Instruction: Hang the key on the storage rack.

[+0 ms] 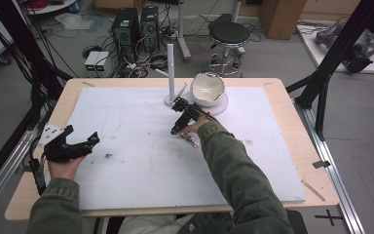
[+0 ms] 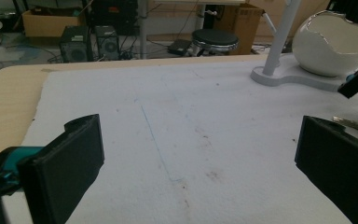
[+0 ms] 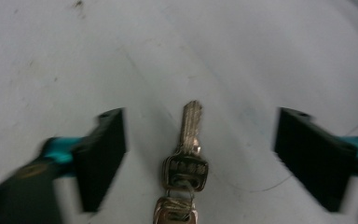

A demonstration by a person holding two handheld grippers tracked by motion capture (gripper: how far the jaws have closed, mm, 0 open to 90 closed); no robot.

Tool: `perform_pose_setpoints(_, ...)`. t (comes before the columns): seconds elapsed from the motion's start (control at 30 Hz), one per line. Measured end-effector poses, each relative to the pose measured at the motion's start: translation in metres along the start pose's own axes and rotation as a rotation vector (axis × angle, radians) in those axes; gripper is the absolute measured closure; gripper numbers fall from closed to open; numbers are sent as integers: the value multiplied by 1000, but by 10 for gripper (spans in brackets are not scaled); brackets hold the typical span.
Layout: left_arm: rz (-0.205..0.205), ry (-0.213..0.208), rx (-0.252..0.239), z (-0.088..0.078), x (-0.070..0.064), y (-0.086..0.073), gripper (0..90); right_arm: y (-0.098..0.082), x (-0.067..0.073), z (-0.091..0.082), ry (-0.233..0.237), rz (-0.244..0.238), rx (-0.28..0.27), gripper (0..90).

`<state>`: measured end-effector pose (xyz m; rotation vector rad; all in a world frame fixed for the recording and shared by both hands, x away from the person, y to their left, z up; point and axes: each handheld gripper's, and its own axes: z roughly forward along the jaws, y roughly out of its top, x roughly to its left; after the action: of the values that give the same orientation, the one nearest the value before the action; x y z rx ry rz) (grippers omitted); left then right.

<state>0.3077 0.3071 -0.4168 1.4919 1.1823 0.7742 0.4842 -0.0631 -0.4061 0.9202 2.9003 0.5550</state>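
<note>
A small bunch of brass keys lies flat on the white mat, its top key pointing away from the camera. My right gripper is lowered over it, the jaws standing apart on either side with clear gaps, so nothing is gripped. From above, the right gripper points down at the mat's middle, with the keys beside the hand. My left gripper rests at the mat's left edge, jaws wide open and empty. The left gripper view catches the keys at its right.
A white cracked-egg bowl sits on a white base with an upright pole at the mat's far middle, just beyond the right gripper. The wooden table borders the mat. A stool, computers and cables stand on the floor behind.
</note>
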Motion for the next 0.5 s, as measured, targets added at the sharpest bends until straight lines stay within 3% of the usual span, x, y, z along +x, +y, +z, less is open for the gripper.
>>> perform_pose_setpoints(0.1,-2,0,4,1,0,0,17,1,0,2,3,1,18,329)
perform_pose_setpoints(0.27,2,-3,5,1,0,0,17,2,0,4,26,5,29,390)
perform_pose_setpoints(0.5,0,-4,7,1,0,0,17,3,1,9,29,14,38,416)
